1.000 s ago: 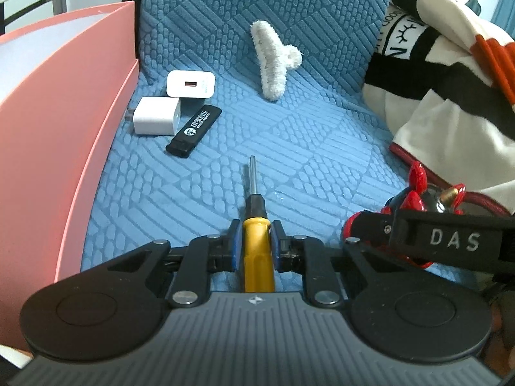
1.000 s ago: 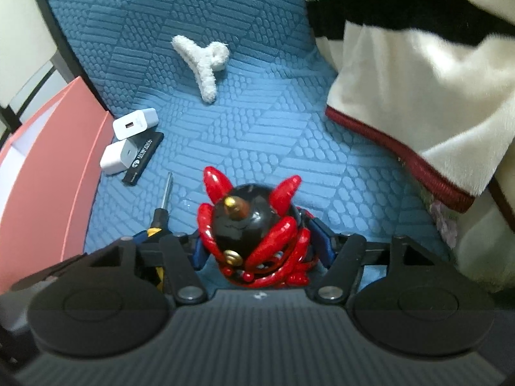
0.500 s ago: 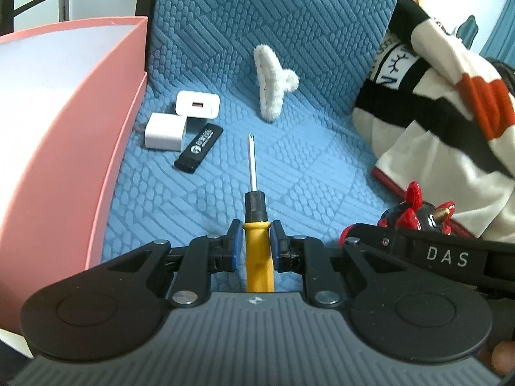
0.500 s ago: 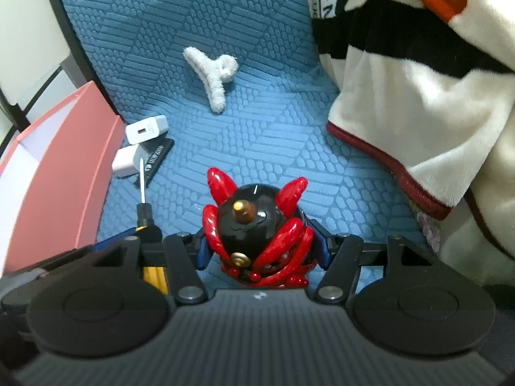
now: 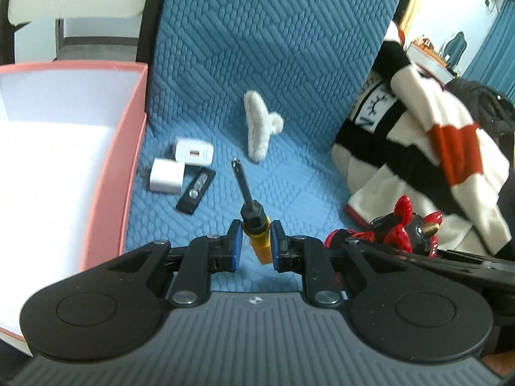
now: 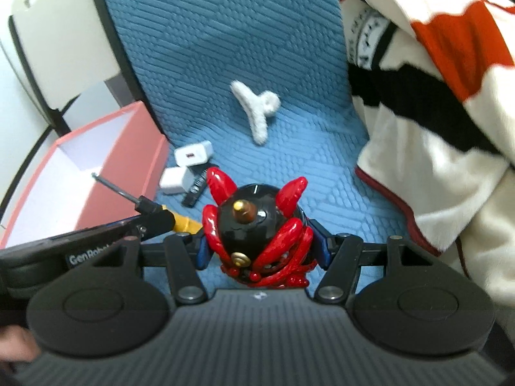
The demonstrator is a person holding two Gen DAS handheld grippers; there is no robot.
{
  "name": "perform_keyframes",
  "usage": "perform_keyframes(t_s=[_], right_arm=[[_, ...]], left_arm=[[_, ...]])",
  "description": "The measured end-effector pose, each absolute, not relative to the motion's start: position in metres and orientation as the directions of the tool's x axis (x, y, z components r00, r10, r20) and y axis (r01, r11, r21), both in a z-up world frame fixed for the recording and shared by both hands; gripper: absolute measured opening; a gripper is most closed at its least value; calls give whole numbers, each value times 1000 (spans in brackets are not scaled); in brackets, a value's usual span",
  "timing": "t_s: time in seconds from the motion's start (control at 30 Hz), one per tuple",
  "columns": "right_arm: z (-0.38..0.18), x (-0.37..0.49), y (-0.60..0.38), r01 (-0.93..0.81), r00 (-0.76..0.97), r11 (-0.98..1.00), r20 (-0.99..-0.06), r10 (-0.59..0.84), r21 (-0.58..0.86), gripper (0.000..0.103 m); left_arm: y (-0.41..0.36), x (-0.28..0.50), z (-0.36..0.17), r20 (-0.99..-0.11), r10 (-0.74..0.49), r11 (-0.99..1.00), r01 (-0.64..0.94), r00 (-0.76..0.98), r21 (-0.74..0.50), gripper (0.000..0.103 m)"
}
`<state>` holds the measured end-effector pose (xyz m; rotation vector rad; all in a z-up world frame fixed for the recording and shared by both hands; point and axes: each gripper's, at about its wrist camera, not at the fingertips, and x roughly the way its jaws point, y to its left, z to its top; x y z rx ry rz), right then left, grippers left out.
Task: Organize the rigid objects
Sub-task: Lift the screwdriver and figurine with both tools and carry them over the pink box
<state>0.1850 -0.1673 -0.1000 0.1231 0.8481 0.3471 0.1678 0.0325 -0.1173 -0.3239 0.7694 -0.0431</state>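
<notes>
— Both hands are up off the bed now! The left gripper (image 5: 255, 251) has its pads pinched on the yellow handle of the screwdriver (image 5: 254, 225), and the shaft pokes forward into the air, tilted a little left. A second ago that tip was lying flat on the blue quilt (image 5: 257, 64).

— And the other side?

— The right gripper (image 6: 260, 251) is clamped around the red and black figurine (image 6: 257, 228), pads pressing both flanks, horns pointing up. It has risen too: the quilt looks farther below it than it did a moment back.

— What's left down there?

— The fluffy white hair clip (image 5: 259, 128) lies mid-quilt, same spot. Nearer the box sit two white chargers (image 5: 180, 167), touching each other, with a black USB stick (image 5: 196, 191) just beside them. None of those has shifted.

— The box?

— The pink box (image 5: 132, 160) stands at the left edge of the quilt, and from this height you see right into its white inside, where before only the outer wall showed. From the right gripper's camera the screwdriver shaft crosses in front of the box. The striped blanket (image 5: 434, 148) is bunched up on the right.
</notes>
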Motion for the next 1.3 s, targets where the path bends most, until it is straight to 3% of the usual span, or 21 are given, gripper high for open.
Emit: perform_keyframes(t_s=[0.4,0.83,1.3], right_arm=[[-40,189,-136,-359,633,902,-647,425,241,63],[18,191,-75,-510,617,829,-573,539,231,63],[2,176,19,-637,500,742,-620,605,210,63]], left_arm=[[73,160,-54,-631,-130,948,-90,765,-305,21],[150,135,8,-595,-6,957,-168,803,-238,21],[247,89,-12,-650,94,927,-305,754,-220,21]])
